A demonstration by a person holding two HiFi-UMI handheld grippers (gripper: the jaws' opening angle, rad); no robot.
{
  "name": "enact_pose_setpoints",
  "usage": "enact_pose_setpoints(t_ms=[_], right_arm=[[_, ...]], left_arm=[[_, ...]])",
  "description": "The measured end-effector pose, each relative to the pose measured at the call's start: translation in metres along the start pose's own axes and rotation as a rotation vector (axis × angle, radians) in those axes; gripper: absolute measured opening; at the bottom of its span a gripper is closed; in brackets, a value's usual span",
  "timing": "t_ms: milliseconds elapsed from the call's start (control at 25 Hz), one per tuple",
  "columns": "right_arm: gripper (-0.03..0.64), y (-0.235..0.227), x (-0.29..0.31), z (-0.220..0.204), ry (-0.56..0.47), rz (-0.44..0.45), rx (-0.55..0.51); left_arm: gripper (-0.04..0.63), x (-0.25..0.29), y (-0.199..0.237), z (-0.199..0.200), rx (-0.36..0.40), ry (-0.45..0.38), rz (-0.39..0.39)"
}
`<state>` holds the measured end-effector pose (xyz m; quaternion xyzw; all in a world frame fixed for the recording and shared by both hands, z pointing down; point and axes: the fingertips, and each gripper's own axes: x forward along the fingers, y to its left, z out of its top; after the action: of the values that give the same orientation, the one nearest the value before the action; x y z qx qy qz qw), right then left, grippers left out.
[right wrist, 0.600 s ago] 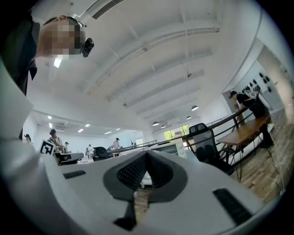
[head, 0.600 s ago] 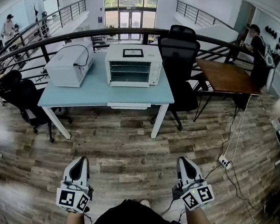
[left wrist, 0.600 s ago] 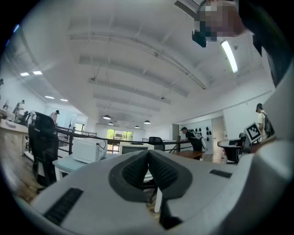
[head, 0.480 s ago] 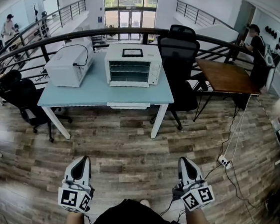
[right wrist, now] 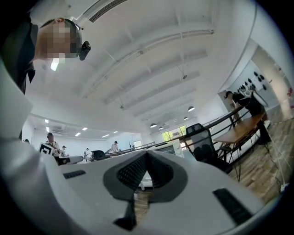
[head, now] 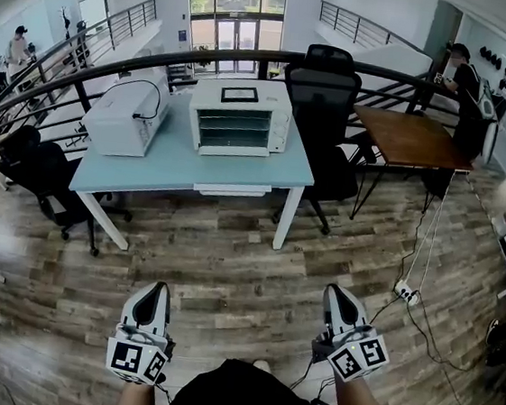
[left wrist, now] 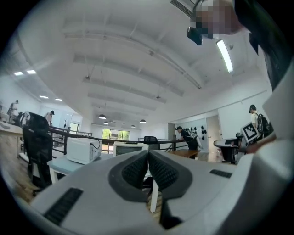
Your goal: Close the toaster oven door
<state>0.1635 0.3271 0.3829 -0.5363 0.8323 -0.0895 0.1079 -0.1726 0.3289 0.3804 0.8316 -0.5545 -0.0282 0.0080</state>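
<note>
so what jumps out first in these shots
The white toaster oven, racks showing, sits on the pale blue table, with a white appliance to its left and a black office chair behind. At the bottom of the head view, the left gripper and right gripper are both shut and empty.

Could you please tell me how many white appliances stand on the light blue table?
2. The toaster oven stands toward the back right of the table; a second white appliance, a black cable across its top, stands left of it. Nothing seems hidden.

Office; desks [head: 175,166], swivel chairs [head: 325,92]
</note>
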Motion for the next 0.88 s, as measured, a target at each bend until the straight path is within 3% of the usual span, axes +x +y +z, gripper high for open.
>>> enact_pose_setpoints(t_ms=[280, 360, 480, 520, 600, 640, 720, 880], right_arm=[[0.001, 0.014, -0.001, 0.001, 0.001, 0.05, -0.024], [0.048, 0.017, -0.002, 0.003, -0.004, 0.062, -0.039], [0.126, 0.016, -0.005, 0.008, -0.019, 0.064, -0.049], [0.171, 0.015, -0.005, 0.009, -0.025, 0.057, -0.052], [0.27, 0.009, -0.006, 0.011, -0.035, 0.032, -0.058], [0.302, 0.005, -0.006, 0.012, -0.039, 0.018, -0.061], [0.333, -0.003, -0.008, 0.014, -0.047, -0.008, -0.072], [0.336, -0.02, -0.013, 0.021, -0.062, -0.024, -0.079]], left_arm=[[0.012, -0.006, -0.007, 0.004, 0.004, -0.023, 0.011], [0.014, -0.008, -0.008, 0.006, -0.009, -0.031, 0.028], [0.024, -0.01, -0.015, 0.012, 0.031, -0.034, 0.045], [0.07, -0.01, -0.018, 0.014, 0.033, -0.035, 0.043], [0.23, -0.008, -0.021, 0.016, 0.001, -0.042, 0.047], [0.265, -0.007, -0.021, 0.016, -0.02, -0.048, 0.056], [0.304, -0.004, -0.021, 0.017, -0.041, -0.056, 0.072], [0.316, 0.007, -0.031, 0.016, -0.034, -0.053, 0.076]])
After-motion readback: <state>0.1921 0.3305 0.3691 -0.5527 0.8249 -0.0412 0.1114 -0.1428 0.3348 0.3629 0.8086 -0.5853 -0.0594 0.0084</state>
